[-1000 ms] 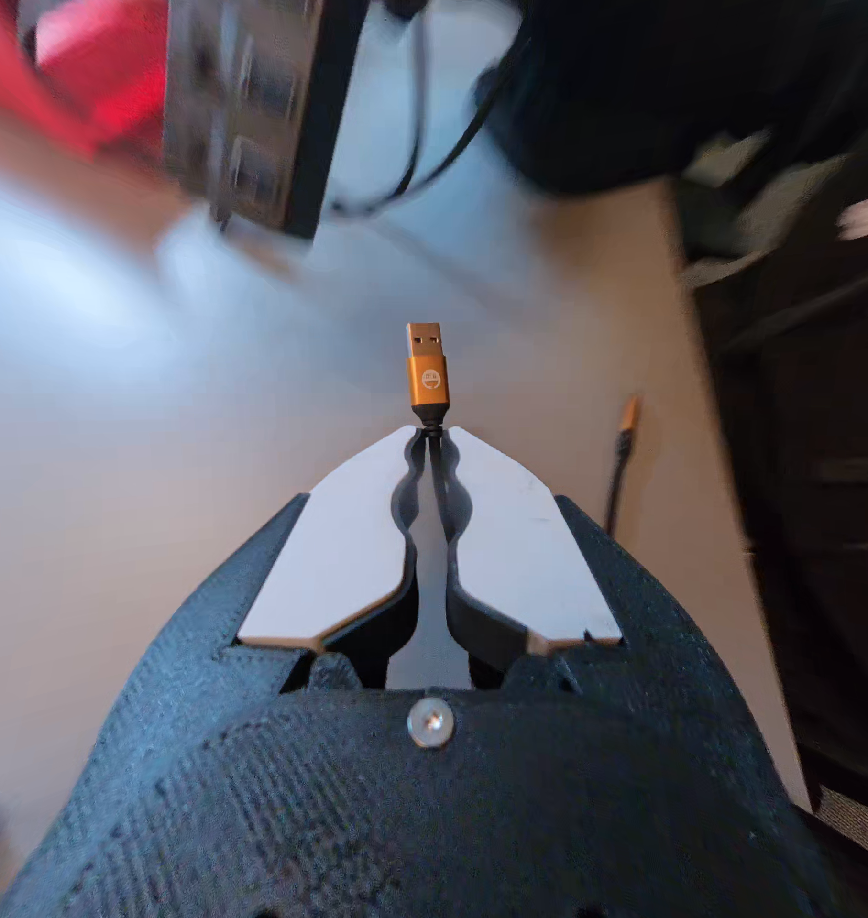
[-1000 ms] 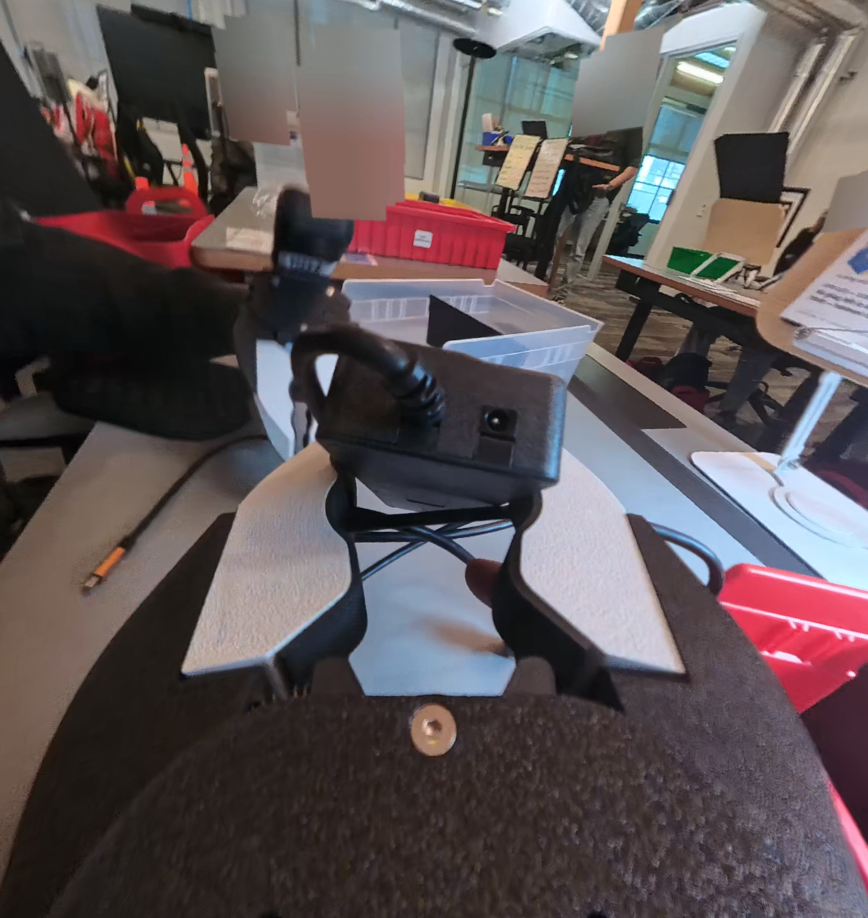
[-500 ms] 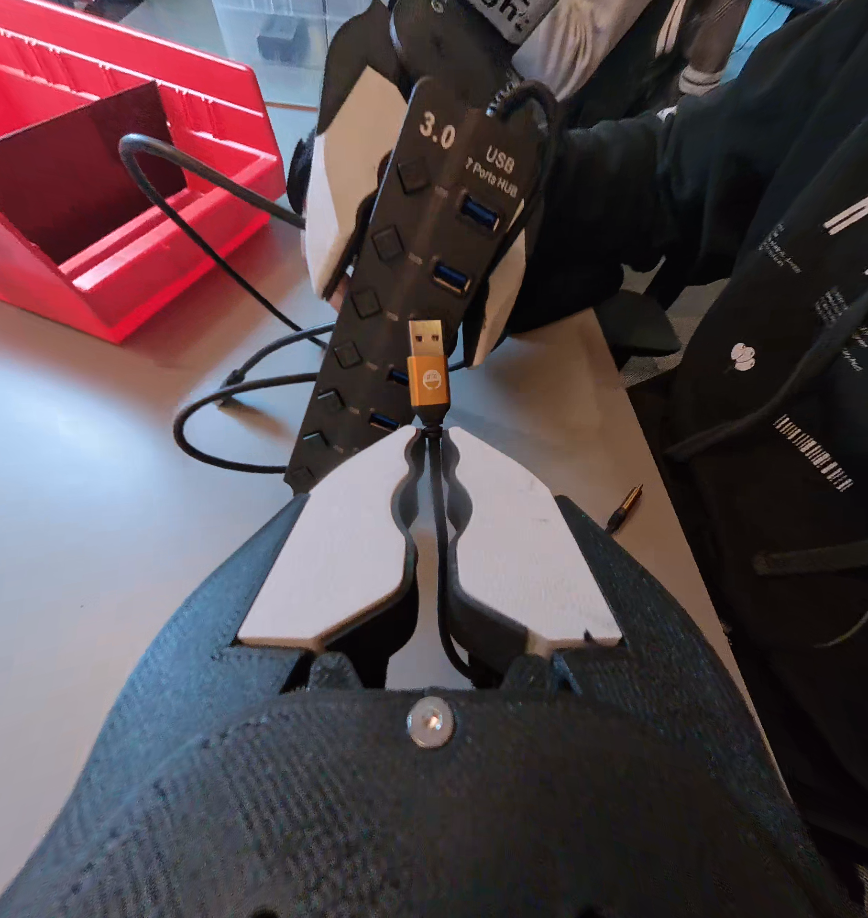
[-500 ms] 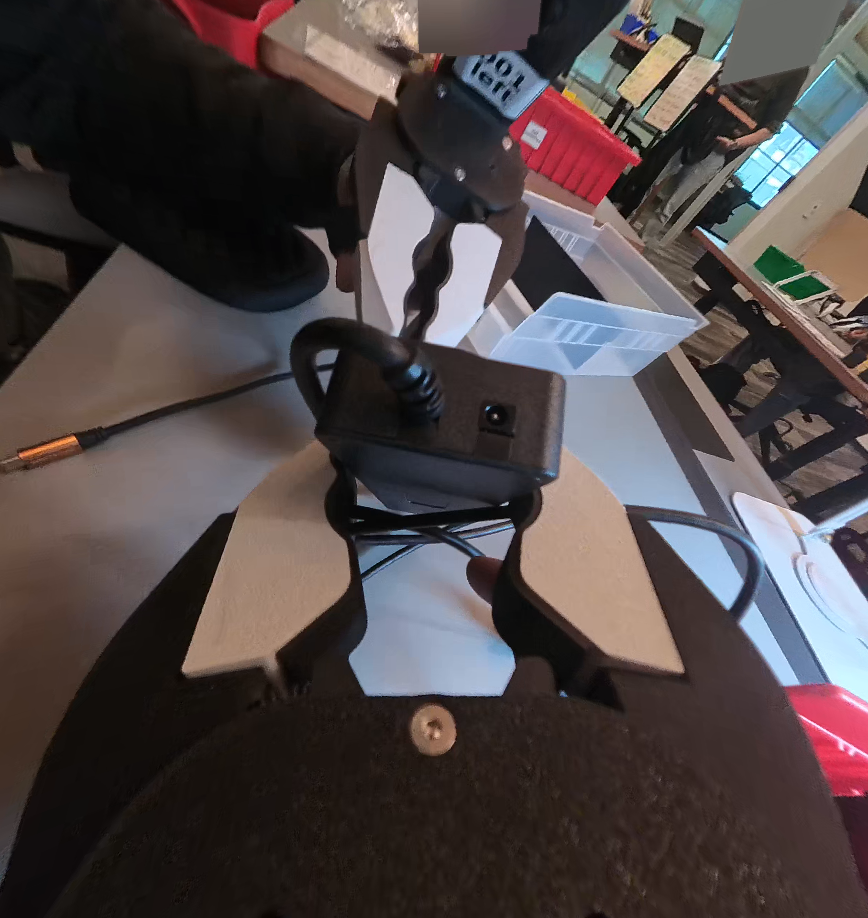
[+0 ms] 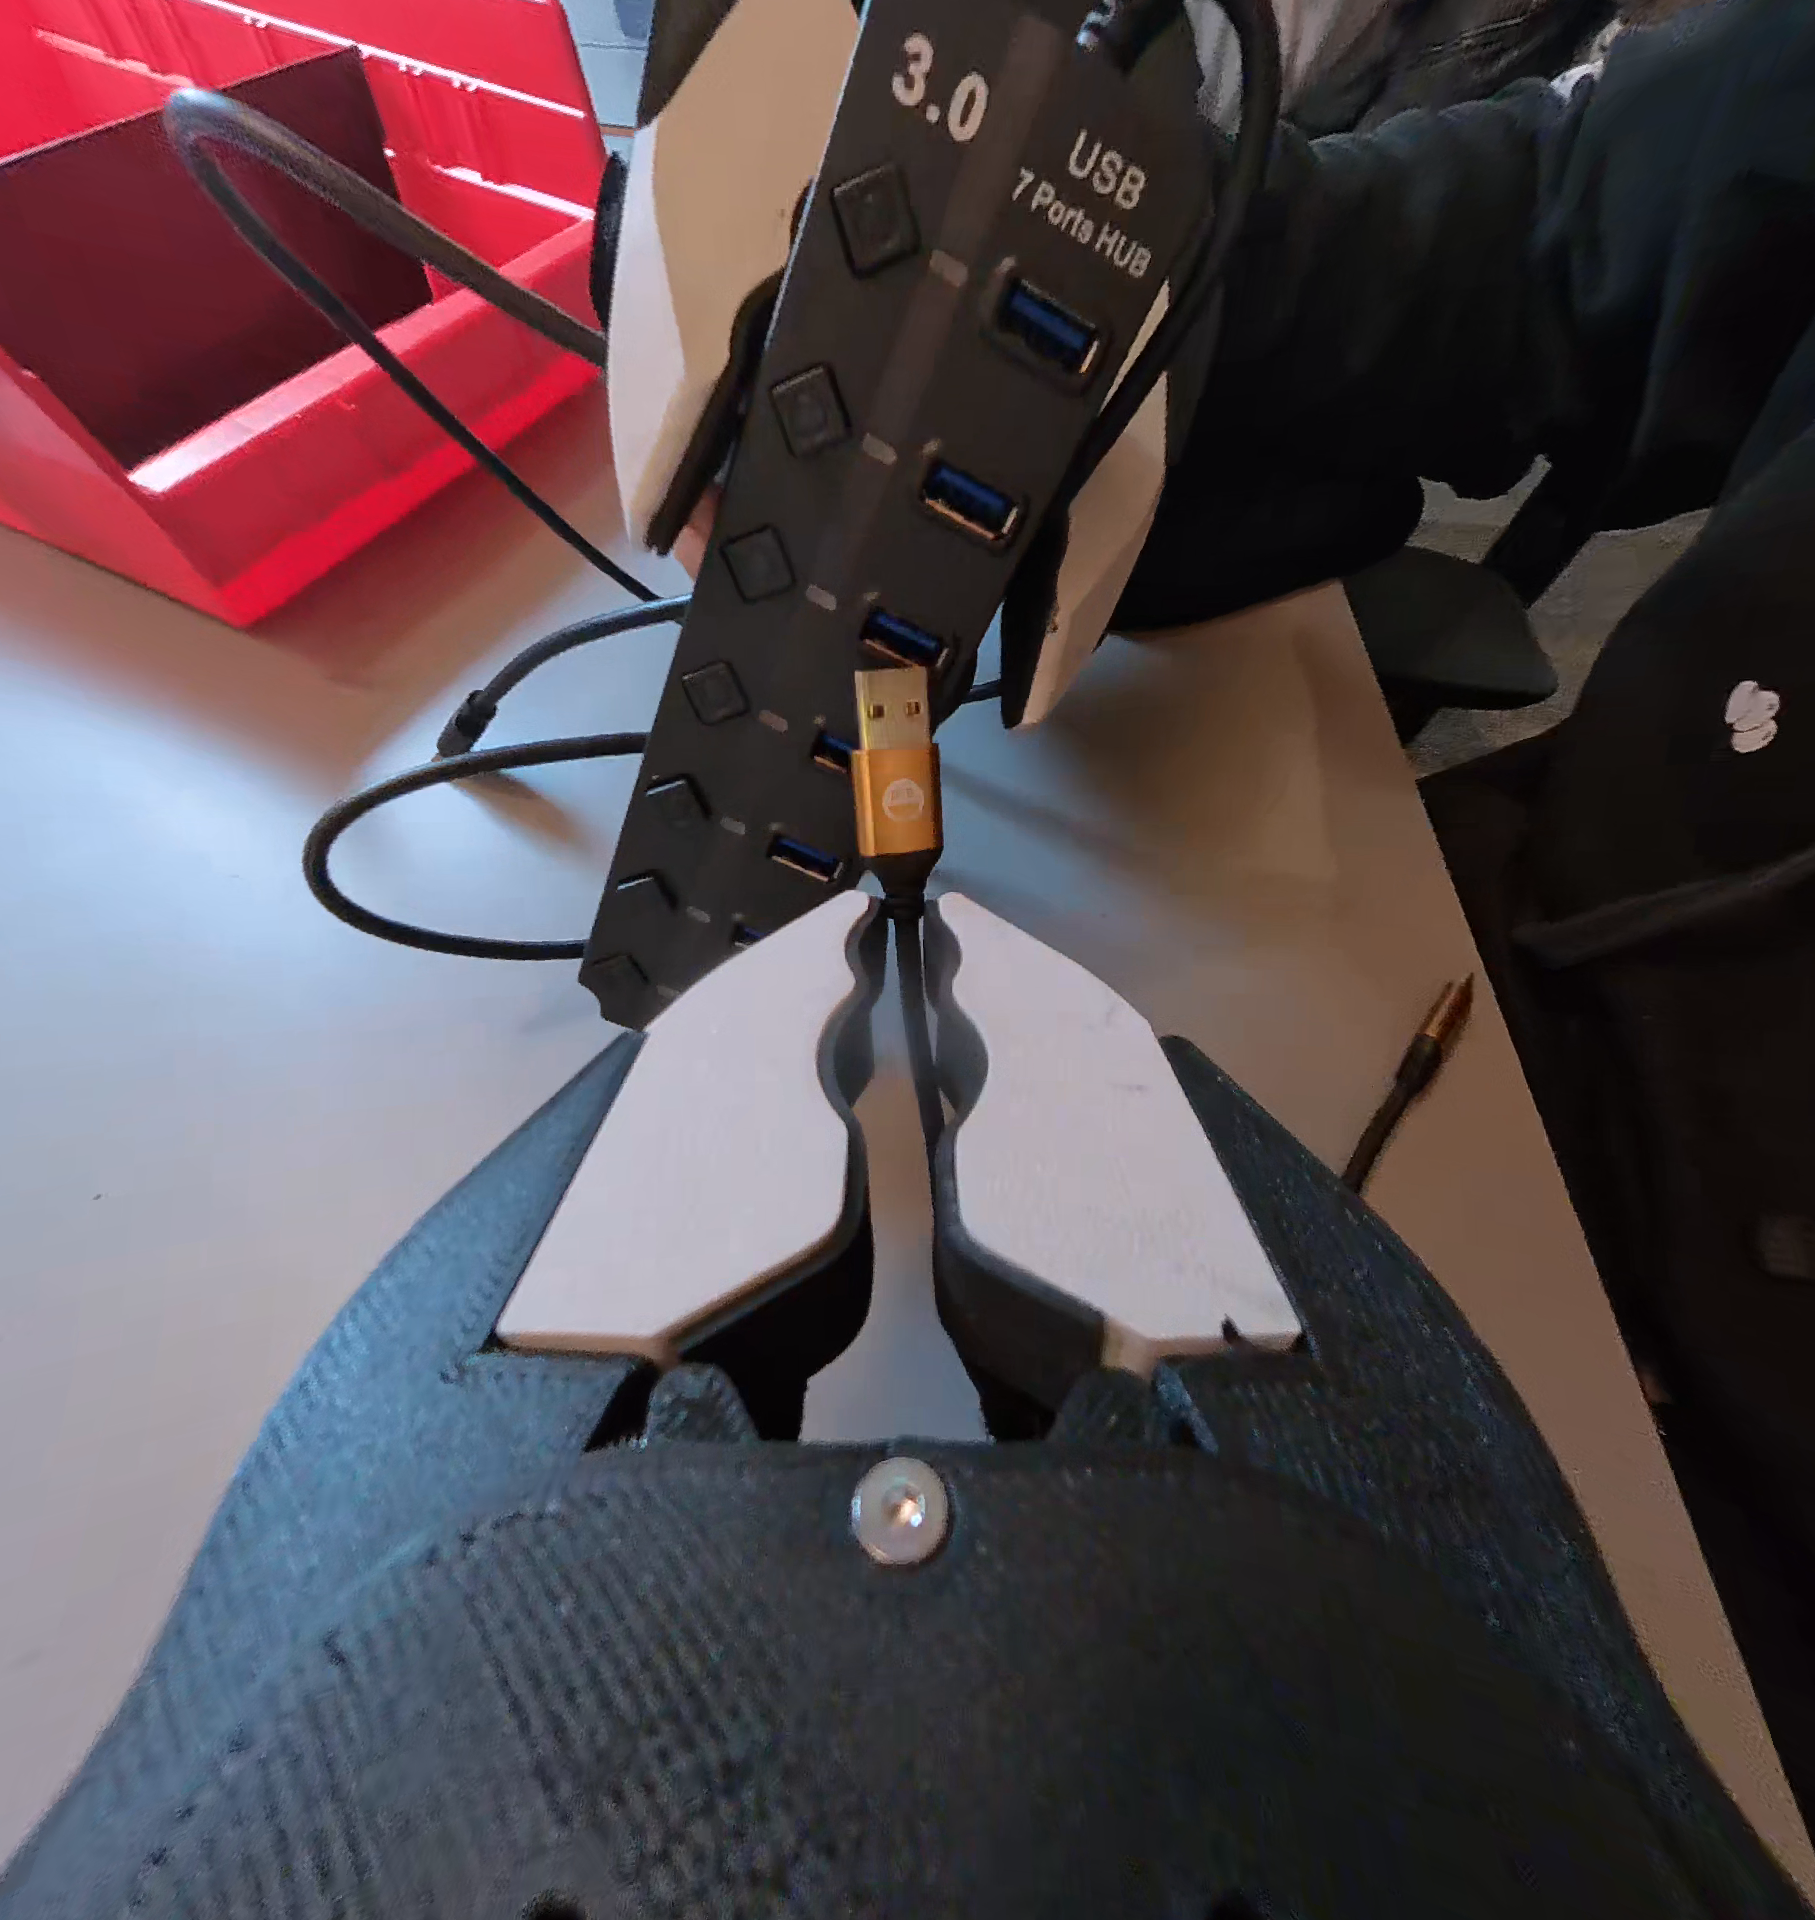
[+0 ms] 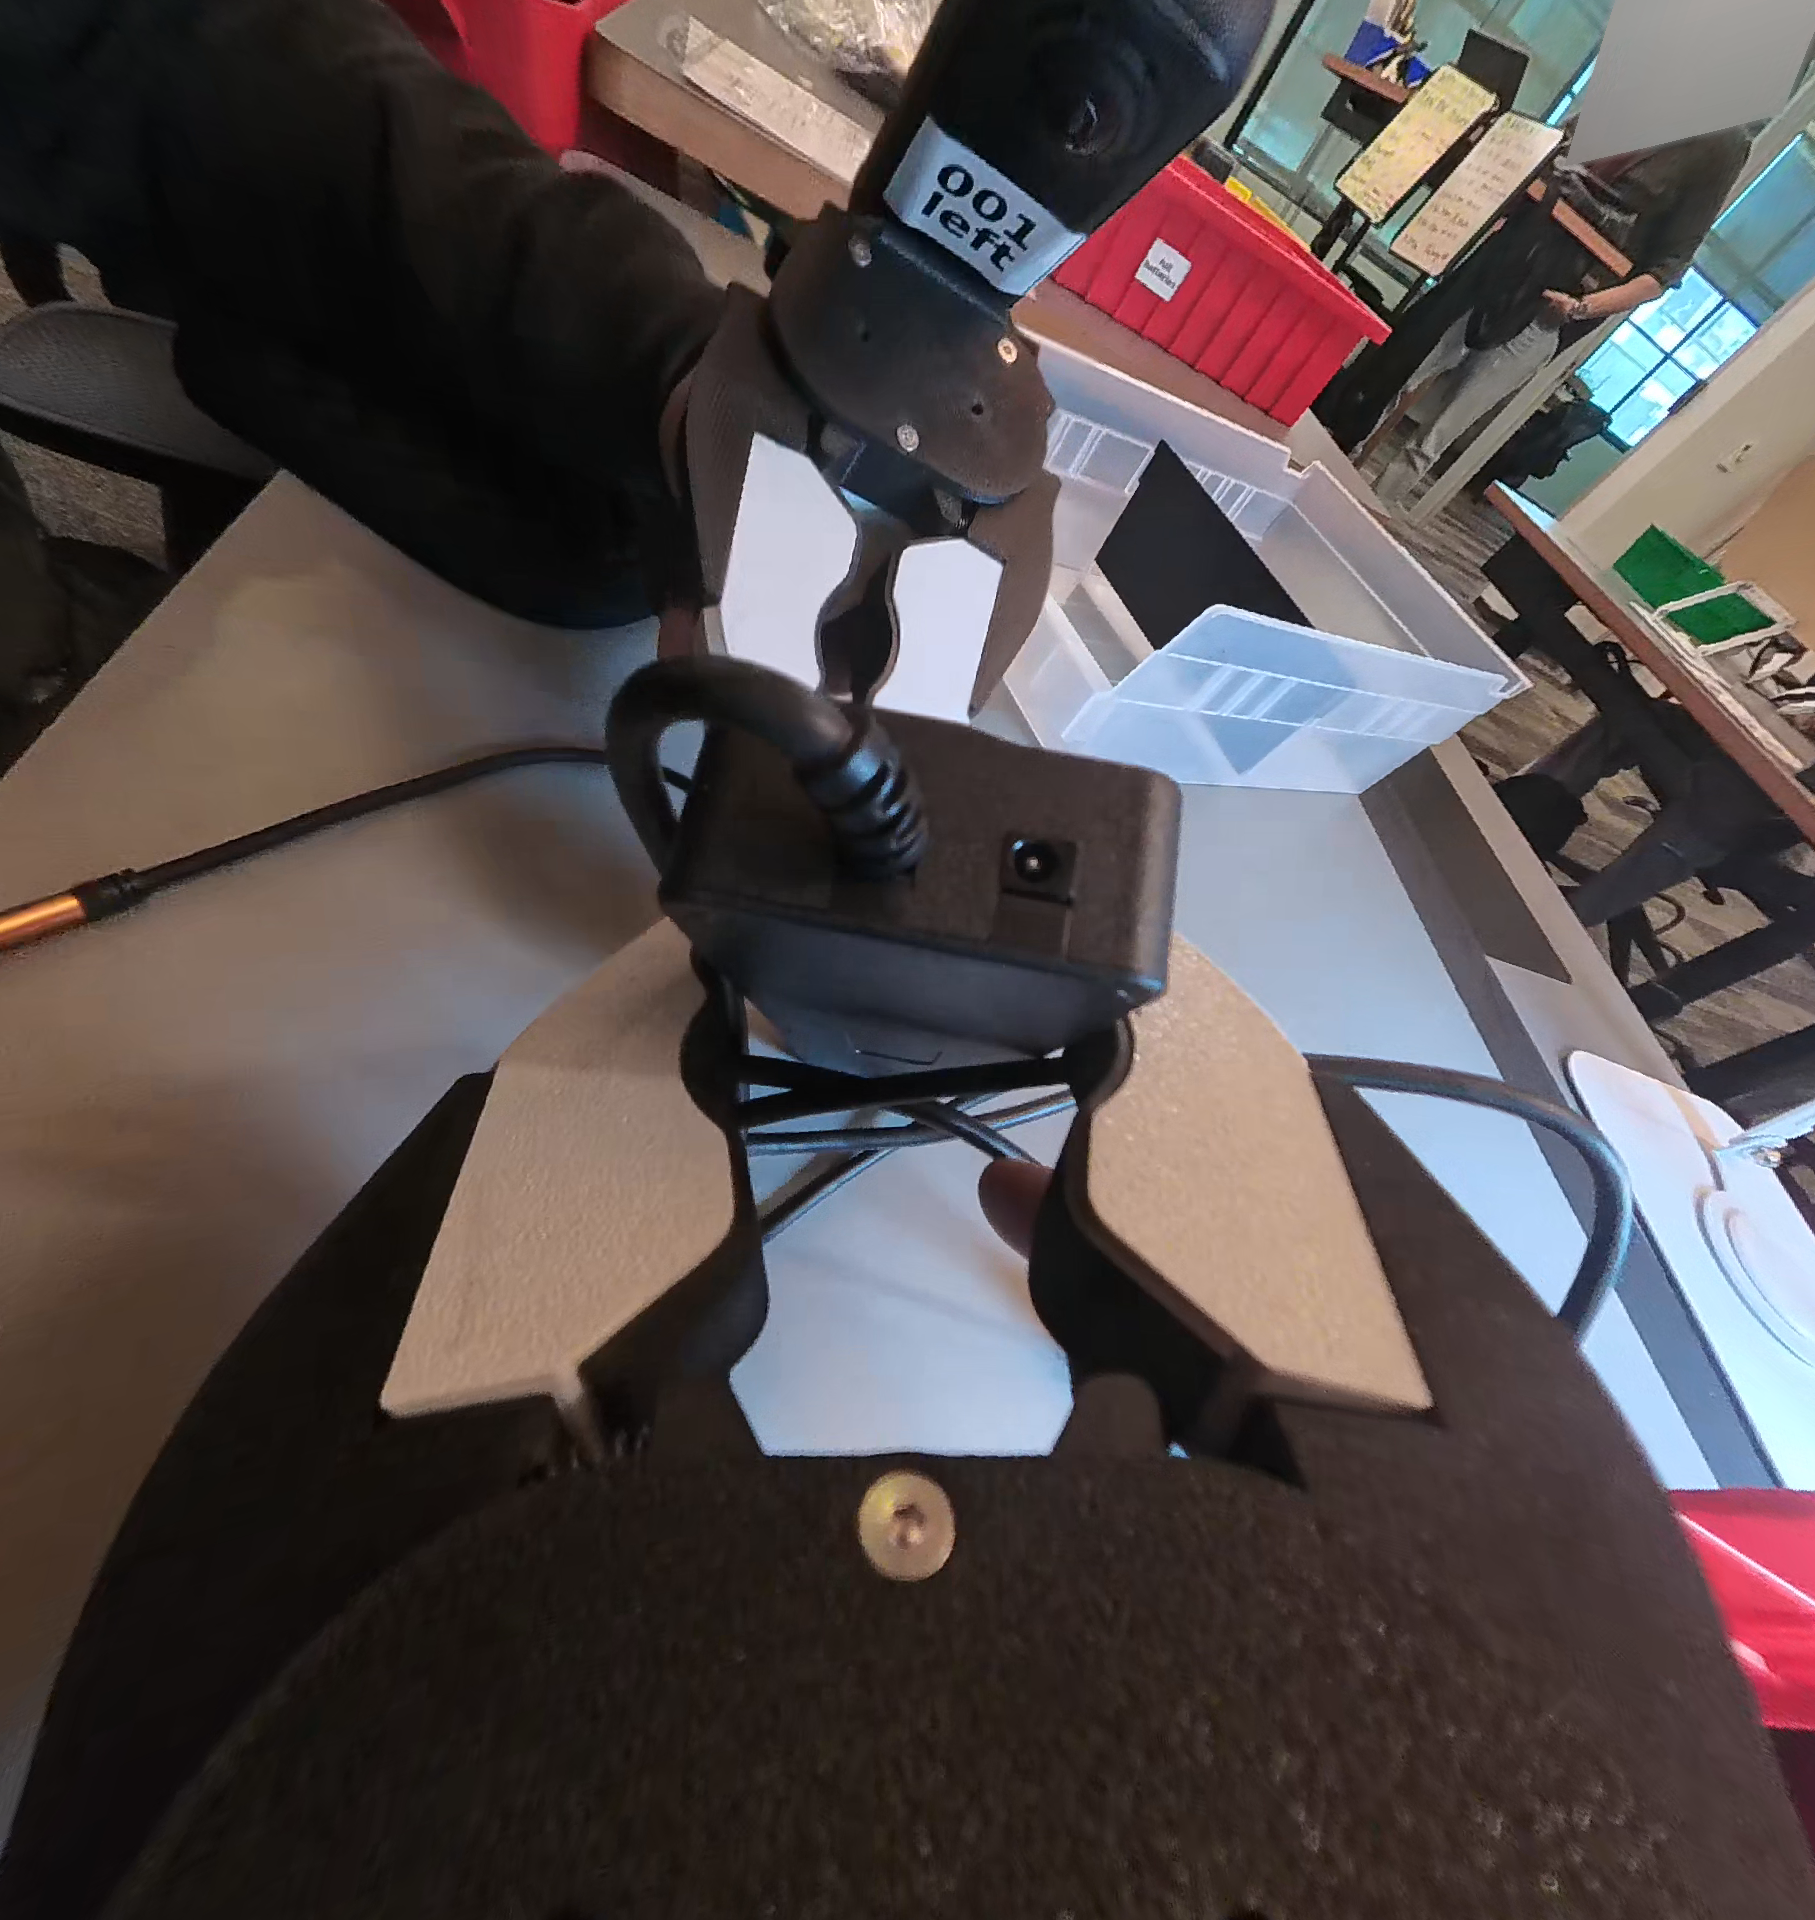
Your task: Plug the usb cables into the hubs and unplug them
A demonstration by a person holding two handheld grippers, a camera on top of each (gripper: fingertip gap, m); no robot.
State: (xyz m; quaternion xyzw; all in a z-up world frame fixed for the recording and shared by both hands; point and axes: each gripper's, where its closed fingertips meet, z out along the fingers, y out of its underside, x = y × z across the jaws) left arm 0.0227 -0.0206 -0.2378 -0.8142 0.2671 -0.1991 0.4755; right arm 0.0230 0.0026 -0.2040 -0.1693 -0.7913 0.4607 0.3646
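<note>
The red bin [image 5: 207, 343] lies left of the hub [image 5: 882, 499]. The right gripper [image 6: 908, 1023] clamps that matte black slab upright; it has drawn nearer. The left gripper [image 5: 901, 914], pinching the braided cable, now aims its orange metal plug [image 5: 895, 774] near 1 blue port; insertion looks imminent.

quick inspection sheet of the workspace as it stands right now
surface: pale grey table, mostly bare.
job's things: black usb hub held upright; orange usb plug at its ports, not inserted.
clutter: red bin; clear bin.
grippers: left gripper shut on the plug's cable; right gripper shut on the hub.
cables: hub lead looped on the table; spare orange-tipped cable lying loose.
surroundings: other desks, people standing beyond.
</note>
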